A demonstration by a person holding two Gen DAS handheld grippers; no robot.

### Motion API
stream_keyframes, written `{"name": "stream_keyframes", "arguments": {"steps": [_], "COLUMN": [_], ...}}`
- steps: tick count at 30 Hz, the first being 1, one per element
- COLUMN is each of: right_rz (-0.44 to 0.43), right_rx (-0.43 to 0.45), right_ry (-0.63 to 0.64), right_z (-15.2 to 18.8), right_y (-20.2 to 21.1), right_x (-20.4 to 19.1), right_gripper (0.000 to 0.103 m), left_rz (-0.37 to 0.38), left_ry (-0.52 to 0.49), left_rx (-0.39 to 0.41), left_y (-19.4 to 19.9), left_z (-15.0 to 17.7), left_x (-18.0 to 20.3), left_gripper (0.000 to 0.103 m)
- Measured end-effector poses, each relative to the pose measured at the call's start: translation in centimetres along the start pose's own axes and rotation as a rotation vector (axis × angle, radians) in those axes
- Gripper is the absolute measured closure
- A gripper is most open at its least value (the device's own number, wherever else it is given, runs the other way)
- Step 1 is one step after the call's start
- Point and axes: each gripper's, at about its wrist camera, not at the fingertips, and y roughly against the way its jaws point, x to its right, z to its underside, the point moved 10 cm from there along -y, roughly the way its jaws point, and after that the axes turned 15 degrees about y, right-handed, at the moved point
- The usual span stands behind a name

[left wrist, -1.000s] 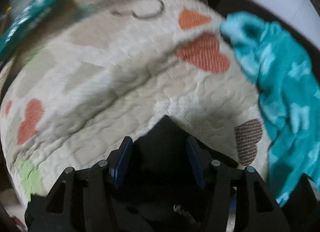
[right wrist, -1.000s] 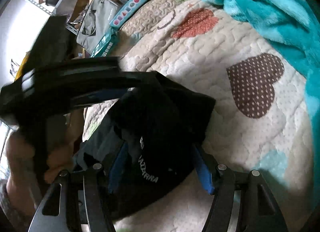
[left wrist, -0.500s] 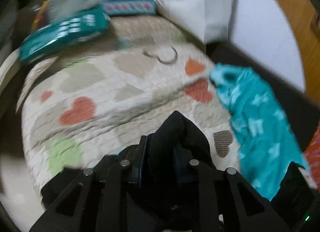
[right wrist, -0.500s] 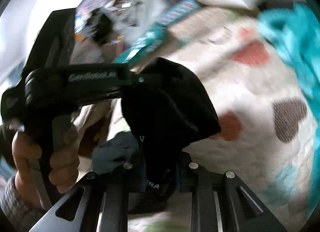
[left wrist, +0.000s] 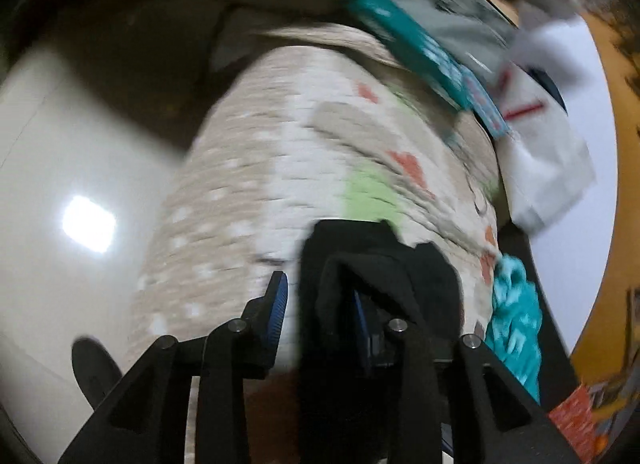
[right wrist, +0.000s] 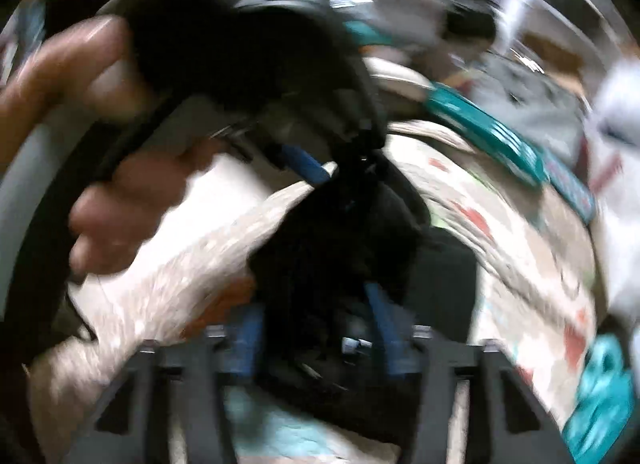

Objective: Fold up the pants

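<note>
Pants, black and bunched, sat right in your left gripper. Were you clamping them?

Not that I could see. Your jaws there had just been opening to a narrow gap. The cloth hung over one finger and lay between the two, and pale quilt showed between the other pad and the fabric. I judged that you were letting go so the fold could settle.

And your right gripper?

Its jaws had just been opening too, and stood wide. The pants lay between them, but the blur hid whether the pads touched cloth. You had brought both tools to the same dark bundle, probably to lay one end over the other.

So the bundle rested on the quilt near its edge?

It seemed so. Your left hand gripped its handle just above the bundle, close in front of the right camera.

Beyond that?

The quilt ran on with its heart patches, and a teal blanket lay crumpled at one side, apart from the pants. A teal box lay at the far edge, so you had clear room to fold.
</note>
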Motion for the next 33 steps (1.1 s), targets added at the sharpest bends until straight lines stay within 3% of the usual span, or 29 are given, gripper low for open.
{"name": "stream_keyframes", "arguments": {"steps": [4,7,12,16,19,22,26,33], "right_rz": [0.036,0.057,0.06,0.021,-0.01,-0.02,-0.031,-0.015], "right_rx": [0.033,0.04,0.034,-0.001,-0.029,-0.049,-0.048,-0.064], "right_ry": [0.203,0.31,0.327,0.147,-0.043,-0.266,-0.444,-0.57], "right_z": [-0.7,-0.2,2.5,5.3,7.2,8.5,9.7,12.4], "right_y": [0.6,1.7,4.8,6.7,6.7,5.7,5.3,5.3], "right_x": [-4.5,-6.8,-5.2,-0.9,2.7,7.0,10.1,12.8], "right_gripper": [0.025,0.025,0.024,0.023,0.023,0.023,0.023,0.022], "left_rz": [0.08,0.092,0.097,0.132,0.155,0.077,-0.012,0.108], "left_ry": [0.127,0.147,0.186,0.12,0.078,0.009,-0.069,0.025], "left_rx": [-0.008,-0.016,0.096,0.165,0.103,0.026,0.022,0.041], "left_y": [0.9,1.4,4.1,6.2,4.2,0.3,-2.3,1.4], "left_z": [-0.8,-0.6,-0.8,0.0,1.9,4.4,5.6,4.5], "left_x": [-2.1,-2.6,-3.5,-1.8,0.3,1.3,1.4,1.2], "left_gripper": [0.062,0.06,0.06,0.06,0.06,0.057,0.051,0.051]}}
